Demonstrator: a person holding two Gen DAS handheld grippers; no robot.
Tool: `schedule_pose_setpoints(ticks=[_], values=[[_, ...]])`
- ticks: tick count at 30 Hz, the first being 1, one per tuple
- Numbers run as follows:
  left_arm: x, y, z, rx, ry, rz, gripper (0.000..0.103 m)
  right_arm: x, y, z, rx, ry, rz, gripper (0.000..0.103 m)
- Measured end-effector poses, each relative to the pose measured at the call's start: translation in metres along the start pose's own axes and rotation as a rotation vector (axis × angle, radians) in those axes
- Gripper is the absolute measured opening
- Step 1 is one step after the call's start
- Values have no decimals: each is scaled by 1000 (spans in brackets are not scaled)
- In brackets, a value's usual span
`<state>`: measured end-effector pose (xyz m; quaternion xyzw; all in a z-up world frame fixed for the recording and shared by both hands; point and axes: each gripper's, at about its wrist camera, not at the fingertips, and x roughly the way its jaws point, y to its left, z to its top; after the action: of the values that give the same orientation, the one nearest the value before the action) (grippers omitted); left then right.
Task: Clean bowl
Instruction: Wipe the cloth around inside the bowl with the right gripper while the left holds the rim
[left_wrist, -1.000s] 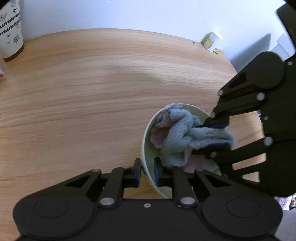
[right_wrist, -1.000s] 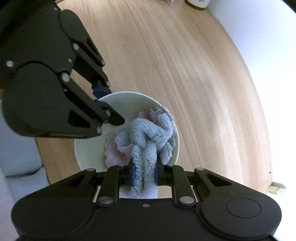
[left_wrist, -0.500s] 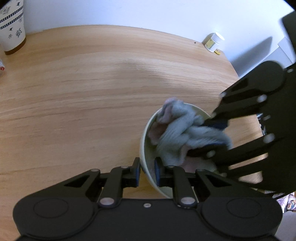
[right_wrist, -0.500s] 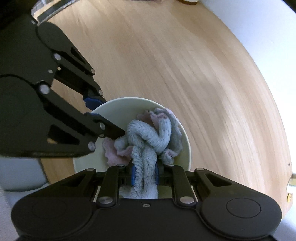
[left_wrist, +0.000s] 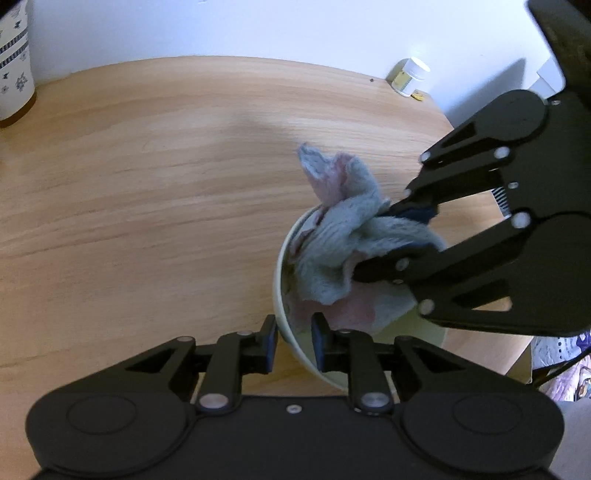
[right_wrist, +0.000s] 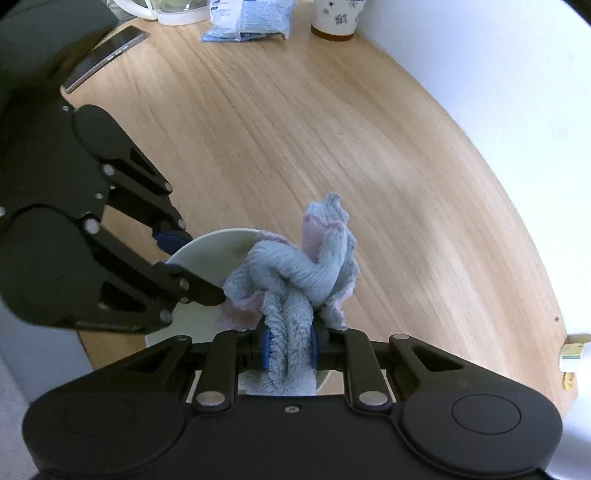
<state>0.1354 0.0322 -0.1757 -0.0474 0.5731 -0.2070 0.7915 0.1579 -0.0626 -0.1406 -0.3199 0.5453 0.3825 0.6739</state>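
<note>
The bowl (left_wrist: 284, 295) sits at lower centre, its rim pinched between the left gripper's (left_wrist: 293, 341) nearly closed fingers. The right gripper (right_wrist: 289, 347) has its fingers clamped on a grey-pink cloth (right_wrist: 295, 269) bunched over the bowl's far edge. A jar (left_wrist: 408, 75) stands upper right on the surface (left_wrist: 147, 184), a cup (right_wrist: 334, 16) at the top.

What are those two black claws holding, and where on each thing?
The left gripper pinches the bowl by its rim; the right gripper clamps the bunched cloth near its lower end.
</note>
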Motion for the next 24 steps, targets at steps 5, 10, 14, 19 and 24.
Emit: schedule_pose_setpoints(ticks=[5, 10, 14, 19, 24], values=[[-2, 1, 1, 5, 2, -1, 20, 32, -4, -17, 11, 15, 11, 20], [-4, 1, -1, 5, 1, -3, 20, 32, -7, -16, 20, 39, 43, 19], [-9, 5, 1, -53, 4, -15, 21, 31, -11, -21, 48, 47, 77, 20], [-31, 16, -2, -167, -49, -43, 38, 10, -17, -28, 64, 19, 111, 21], [-55, 23, -12, -246, -107, -77, 39, -20, -19, -36, 72, -80, 202, 22]])
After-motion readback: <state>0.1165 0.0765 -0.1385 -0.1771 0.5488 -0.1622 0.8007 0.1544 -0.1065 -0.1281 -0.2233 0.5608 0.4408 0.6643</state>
